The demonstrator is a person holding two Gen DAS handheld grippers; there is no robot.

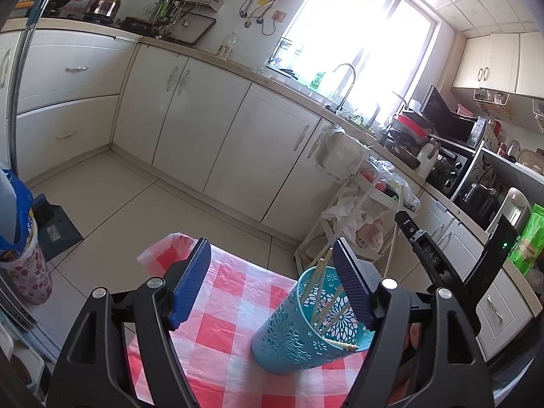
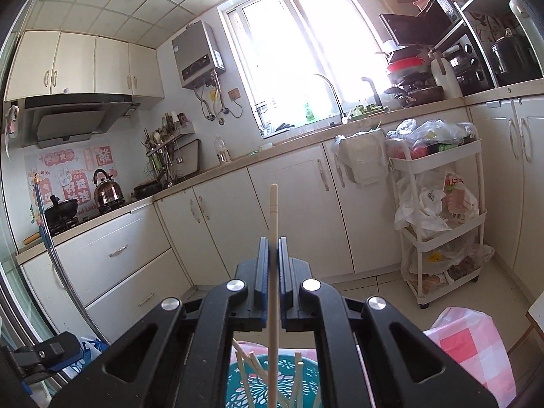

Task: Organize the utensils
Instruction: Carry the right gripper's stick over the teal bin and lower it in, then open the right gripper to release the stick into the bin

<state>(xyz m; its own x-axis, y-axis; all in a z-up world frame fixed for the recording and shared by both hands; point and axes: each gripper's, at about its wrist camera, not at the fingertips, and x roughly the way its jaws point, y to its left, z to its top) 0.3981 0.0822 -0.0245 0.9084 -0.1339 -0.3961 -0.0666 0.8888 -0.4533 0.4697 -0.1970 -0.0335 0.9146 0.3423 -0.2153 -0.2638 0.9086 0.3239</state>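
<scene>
A teal perforated utensil holder point(image 1: 306, 326) stands on the red-and-white checked tablecloth point(image 1: 221, 340) and holds several pale chopsticks point(image 1: 323, 302). My left gripper point(image 1: 272, 278) is open; its right finger is beside the holder's rim, apart from it. My right gripper point(image 2: 273, 248) is shut on a single chopstick point(image 2: 273, 210), held upright directly above the holder point(image 2: 272, 384), with its lower end reaching down among the chopsticks inside. The right gripper's body point(image 1: 428, 258) shows at the right of the left wrist view.
White floor cabinets point(image 1: 210, 129) and a counter with a sink run along the far wall. A white trolley point(image 2: 438, 217) full of plastic bags stands right of the table. A patterned bin point(image 1: 27, 272) with a blue bag stands at the left.
</scene>
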